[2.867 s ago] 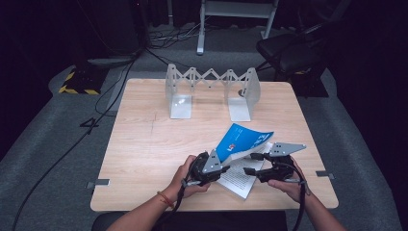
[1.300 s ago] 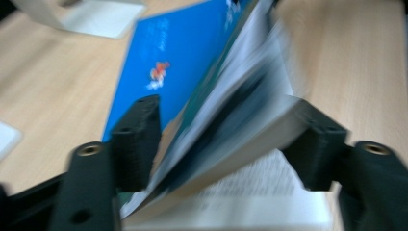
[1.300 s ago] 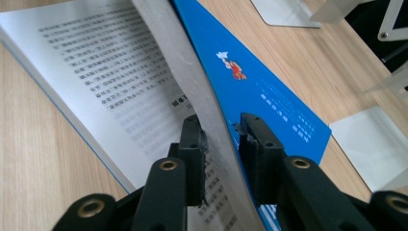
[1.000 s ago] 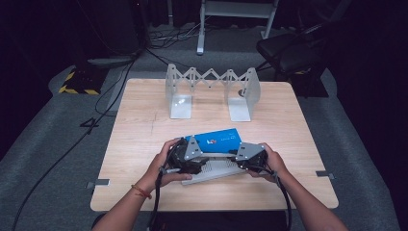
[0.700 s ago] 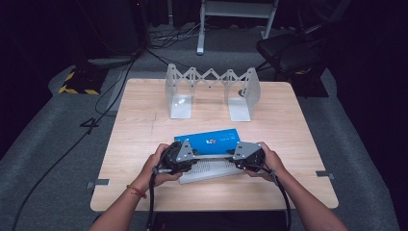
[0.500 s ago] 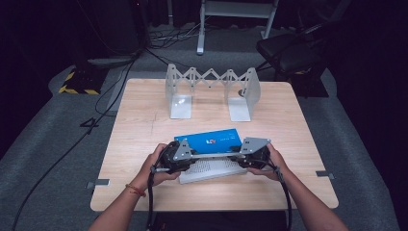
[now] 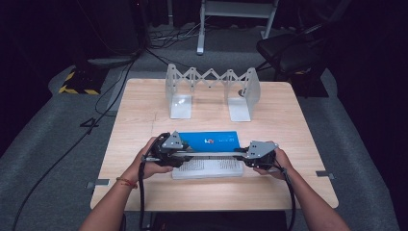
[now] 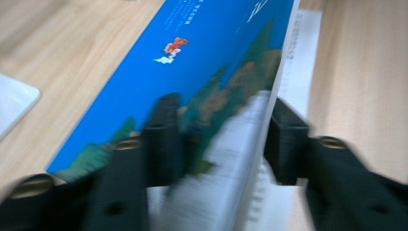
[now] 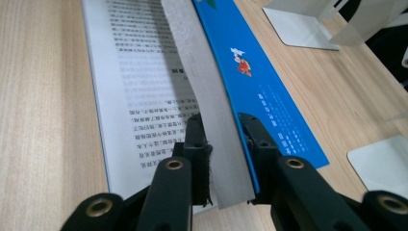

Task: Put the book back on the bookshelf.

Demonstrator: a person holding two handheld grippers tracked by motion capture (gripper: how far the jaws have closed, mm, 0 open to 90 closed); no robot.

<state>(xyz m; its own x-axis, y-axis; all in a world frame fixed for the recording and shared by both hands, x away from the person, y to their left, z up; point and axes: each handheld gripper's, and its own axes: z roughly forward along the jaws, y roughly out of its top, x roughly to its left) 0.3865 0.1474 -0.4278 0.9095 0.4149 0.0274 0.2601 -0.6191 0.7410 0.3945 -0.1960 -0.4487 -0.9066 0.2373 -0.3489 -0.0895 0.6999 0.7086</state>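
The book (image 7: 207,153) lies open on the surface (image 7: 144,106), with the right hand-held gripper (image 9: 222,139) squeezing its pages and the left hand-held gripper (image 8: 221,132) loose around them, so close both ends together slowly.

Open blue book (image 7: 211,140) on wooden table (image 7: 144,106), left tool (image 7: 179,153) and right tool (image 7: 245,155) at its ends, folding rack (image 7: 211,89) behind.
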